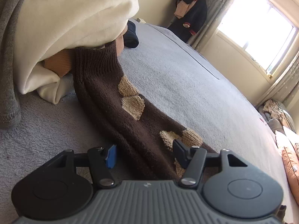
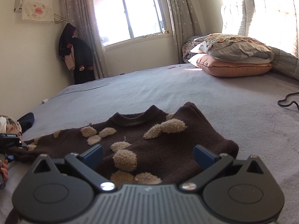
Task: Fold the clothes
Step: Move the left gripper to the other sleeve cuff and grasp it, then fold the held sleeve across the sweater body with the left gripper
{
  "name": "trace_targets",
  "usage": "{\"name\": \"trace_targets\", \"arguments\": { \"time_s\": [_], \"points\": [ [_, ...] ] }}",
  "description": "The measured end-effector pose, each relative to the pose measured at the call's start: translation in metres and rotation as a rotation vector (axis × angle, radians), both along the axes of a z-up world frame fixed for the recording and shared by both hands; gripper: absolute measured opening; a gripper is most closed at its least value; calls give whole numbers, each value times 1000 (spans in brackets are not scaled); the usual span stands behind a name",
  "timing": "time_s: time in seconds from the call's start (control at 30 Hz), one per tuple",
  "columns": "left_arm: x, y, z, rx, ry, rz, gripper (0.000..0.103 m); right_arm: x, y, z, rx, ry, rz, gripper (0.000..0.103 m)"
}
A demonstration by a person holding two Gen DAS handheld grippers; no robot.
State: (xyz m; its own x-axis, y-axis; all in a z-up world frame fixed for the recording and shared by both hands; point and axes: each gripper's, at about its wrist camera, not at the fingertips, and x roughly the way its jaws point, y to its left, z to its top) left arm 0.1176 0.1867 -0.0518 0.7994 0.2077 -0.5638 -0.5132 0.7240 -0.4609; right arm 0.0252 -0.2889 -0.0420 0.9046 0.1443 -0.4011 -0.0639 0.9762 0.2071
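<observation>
Dark brown knitted sweater with tan fuzzy patches [image 2: 149, 140] spread flat on grey fleece bed cover [image 2: 186, 85] | right gripper [image 2: 148, 155] jaws wide over its folded sleeve, gripping nothing | left gripper [image 1: 144, 154] half-open astride outstretched sleeve [image 1: 130, 115], pads apart | window [image 2: 129, 13] curtained, stacked pillows [image 2: 233, 56] at bedhead.

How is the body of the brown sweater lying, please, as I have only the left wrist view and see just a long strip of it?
Observer: The brown sweater lies front up on the bed, collar toward the window; its right-hand side is folded in over the chest.
Operator: Thank you. Is the right gripper holding it?
Observer: No, the right gripper hangs wide open over the folded part.
Operator: Is anything else on the bed nearby?
Observer: A black cord lies off to the right, apart from the sweater.
</observation>
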Motion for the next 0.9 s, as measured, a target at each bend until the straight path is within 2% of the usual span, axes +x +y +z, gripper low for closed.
{"name": "trace_targets", "arguments": {
  "time_s": [0.07, 0.13, 0.2, 0.23, 0.3, 0.47, 0.67, 0.9],
  "points": [
    [-1, 1, -2, -1, -19, 27, 57, 0, 2, 0, -10, -1, 3, 103],
    [-3, 1, -2, 13, -14, 58, 37, 0, 3, -1, -16, -3, 7, 103],
    [-6, 3, -3, 3, -18, 78, 24, 0, 4, -1, -15, -2, 10, 103],
    [-8, 4, -2, -7, -28, 79, 18, 1, 5, -1, -13, 0, 13, 103],
    [-13, 4, 0, -10, -54, 72, 13, 1, 7, -2, -15, 3, 18, 103],
    [-28, -8, 17, 43, -143, 30, 11, 0, 13, -1, -33, -2, 29, 103],
    [-41, -34, 45, 24, -270, -50, 10, -1, 16, 2, -30, -9, 40, 103],
    [-55, -83, 71, 20, -379, -249, 10, -1, 15, 6, -14, -17, 36, 103]
  ]
}}
